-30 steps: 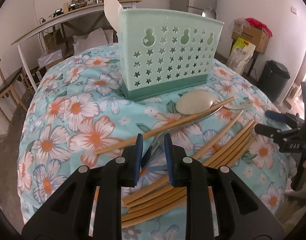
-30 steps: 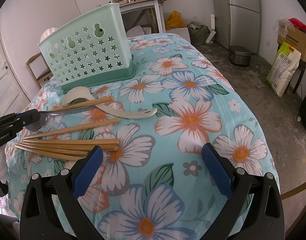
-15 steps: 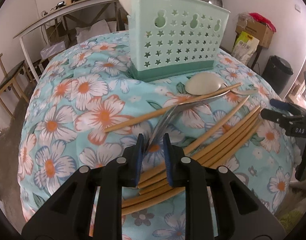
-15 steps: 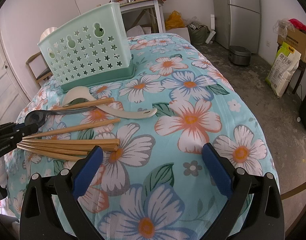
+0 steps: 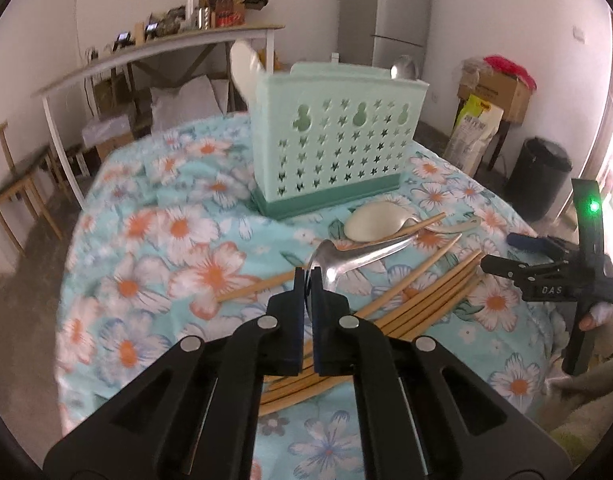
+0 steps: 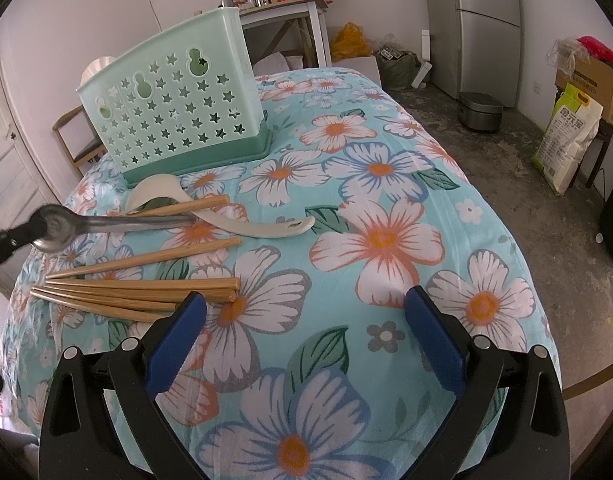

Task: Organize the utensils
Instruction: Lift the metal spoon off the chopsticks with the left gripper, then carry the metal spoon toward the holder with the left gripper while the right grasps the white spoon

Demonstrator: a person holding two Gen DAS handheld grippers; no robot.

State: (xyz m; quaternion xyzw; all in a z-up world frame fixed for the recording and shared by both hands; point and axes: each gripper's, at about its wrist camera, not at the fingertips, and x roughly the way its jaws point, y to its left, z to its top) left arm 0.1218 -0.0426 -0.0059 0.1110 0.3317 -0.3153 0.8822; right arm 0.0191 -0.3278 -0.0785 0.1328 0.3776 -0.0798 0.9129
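My left gripper is shut on the bowl end of a metal spoon, lifted off the cloth; the spoon also shows in the right wrist view. A mint green utensil basket stands behind it, holding a white spoon and a metal one. A white spoon and several wooden chopsticks lie on the floral cloth in front of the basket. My right gripper is open and empty over the cloth, right of the chopsticks.
The floral cloth covers a rounded table that drops off at the edges. Around it are a fridge, a white side table, a wooden chair, a black bin and boxes.
My left gripper closed on the metal spoon's bowl and raised it off the cloth, tilting the spoon up. My right gripper has stayed still.
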